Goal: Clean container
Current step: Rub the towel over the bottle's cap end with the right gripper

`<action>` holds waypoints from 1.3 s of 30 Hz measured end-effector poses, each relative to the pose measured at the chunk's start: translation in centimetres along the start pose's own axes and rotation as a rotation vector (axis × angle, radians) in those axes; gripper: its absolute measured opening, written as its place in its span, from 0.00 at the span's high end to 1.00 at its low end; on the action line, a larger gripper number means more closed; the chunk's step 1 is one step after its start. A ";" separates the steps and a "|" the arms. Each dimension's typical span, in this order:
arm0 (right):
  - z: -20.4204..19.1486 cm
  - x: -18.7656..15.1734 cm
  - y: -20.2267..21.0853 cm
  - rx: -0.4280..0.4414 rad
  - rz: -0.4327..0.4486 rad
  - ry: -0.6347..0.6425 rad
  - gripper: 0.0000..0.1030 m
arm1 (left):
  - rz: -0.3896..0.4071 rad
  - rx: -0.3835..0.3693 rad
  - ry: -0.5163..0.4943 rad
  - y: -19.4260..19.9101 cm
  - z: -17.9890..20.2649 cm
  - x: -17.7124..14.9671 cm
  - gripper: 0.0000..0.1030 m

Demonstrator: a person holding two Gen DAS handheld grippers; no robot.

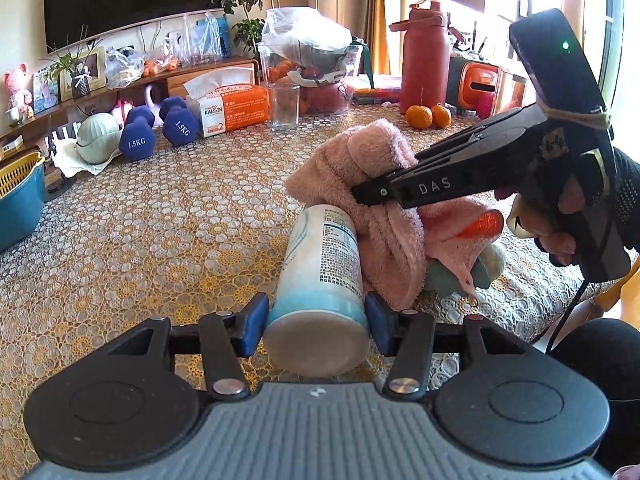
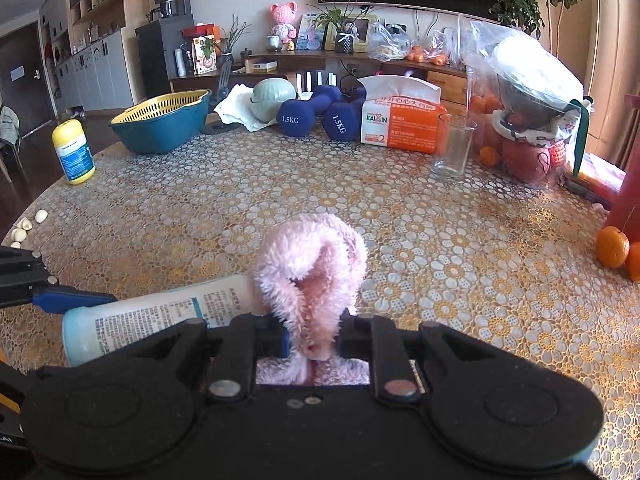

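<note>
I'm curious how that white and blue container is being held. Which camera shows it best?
The left wrist view: the container lies lengthwise, its base clamped in the left tool, the pink cloth over its far end. The right wrist view shows only its side, half hidden behind the right tool.

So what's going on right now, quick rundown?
Left gripper shut on white-and-blue container, held off the table. Right gripper shut on pink cloth, pressed against container's far end. Nothing in the way.

Black two-finger left gripper (image 1: 316,316) with blue pads (image 1: 252,320), silver rivets and ribbed grey body; black right gripper (image 1: 368,194) marked "DAS", twine-wrapped, green light, black cable, gripped by hand (image 1: 560,236) in black mesh sleeve (image 1: 628,196).
</note>
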State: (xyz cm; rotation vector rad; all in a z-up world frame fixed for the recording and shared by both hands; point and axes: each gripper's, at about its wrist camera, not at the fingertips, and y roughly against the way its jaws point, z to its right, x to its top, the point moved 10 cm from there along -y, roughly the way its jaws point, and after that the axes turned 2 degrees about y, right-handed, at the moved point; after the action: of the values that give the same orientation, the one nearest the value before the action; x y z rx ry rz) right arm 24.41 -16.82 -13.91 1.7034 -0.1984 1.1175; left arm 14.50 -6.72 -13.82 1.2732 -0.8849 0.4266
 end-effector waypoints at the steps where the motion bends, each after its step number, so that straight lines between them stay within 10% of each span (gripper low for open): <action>1: 0.0 0.0 0.1 -0.007 0.003 0.000 0.82 | -0.005 0.001 -0.003 -0.1 0.0 -0.3 0.50; 20: -6.9 2.6 8.4 0.184 0.116 0.137 0.83 | -0.013 0.009 -0.014 -0.5 0.1 -1.0 0.50; 39: -9.1 -0.5 4.8 0.209 -0.003 0.144 0.83 | -0.019 -0.002 0.004 -0.6 -0.1 -1.0 0.50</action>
State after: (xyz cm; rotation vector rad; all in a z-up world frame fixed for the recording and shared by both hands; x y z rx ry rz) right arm 15.93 -11.71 -10.88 1.7955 0.0119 1.2892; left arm 14.32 -6.62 -14.97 1.2773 -0.8689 0.4133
